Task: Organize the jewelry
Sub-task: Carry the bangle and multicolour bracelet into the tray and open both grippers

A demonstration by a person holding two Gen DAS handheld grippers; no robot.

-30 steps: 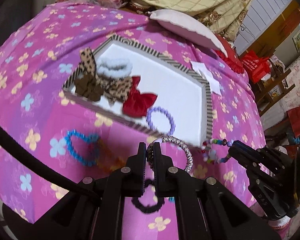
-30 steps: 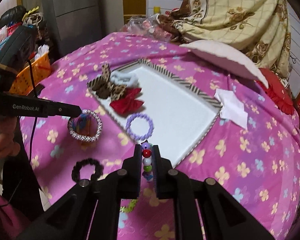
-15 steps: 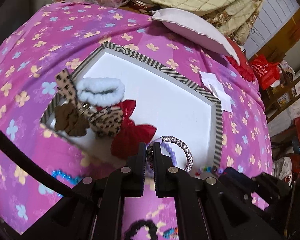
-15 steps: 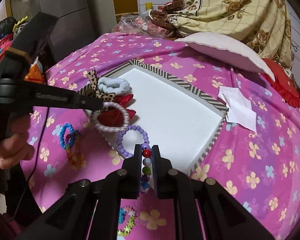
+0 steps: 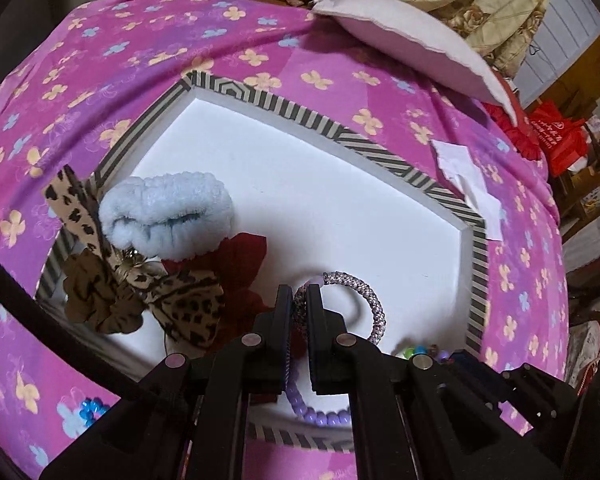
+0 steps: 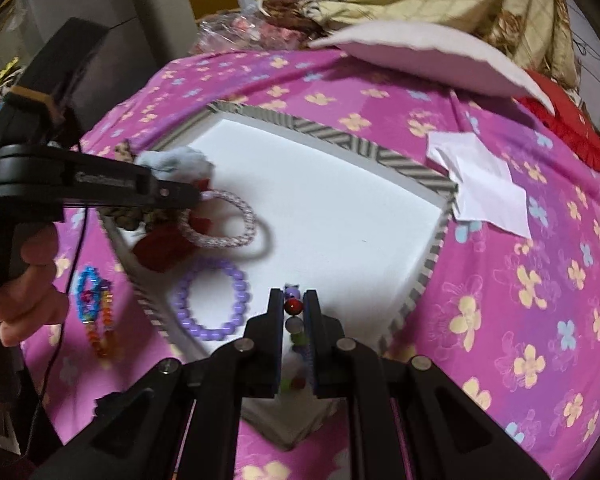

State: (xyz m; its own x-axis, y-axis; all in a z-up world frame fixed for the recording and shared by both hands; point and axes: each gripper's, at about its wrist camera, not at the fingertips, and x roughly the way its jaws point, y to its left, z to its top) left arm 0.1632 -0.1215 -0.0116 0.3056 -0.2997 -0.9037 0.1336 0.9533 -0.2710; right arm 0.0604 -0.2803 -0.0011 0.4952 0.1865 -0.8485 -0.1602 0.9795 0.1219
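Note:
A white tray with a striped rim lies on the pink flowered cloth. My left gripper is shut on a silver braided bracelet and holds it just above the tray's near-left part. My right gripper is shut on a multicoloured bead bracelet over the tray's near edge; its beads also show in the left wrist view. In the tray lie a purple bead bracelet, a red bow, leopard bows and a pale blue scrunchie.
A blue and orange bead bracelet lies on the cloth left of the tray. A white paper lies right of the tray. A pale cushion and a heap of bedding stand at the back.
Both grippers moved forward from over the cloth to over the tray, each carrying its bracelet. The silver bracelet now hangs low over the white tray floor beside the red bow.

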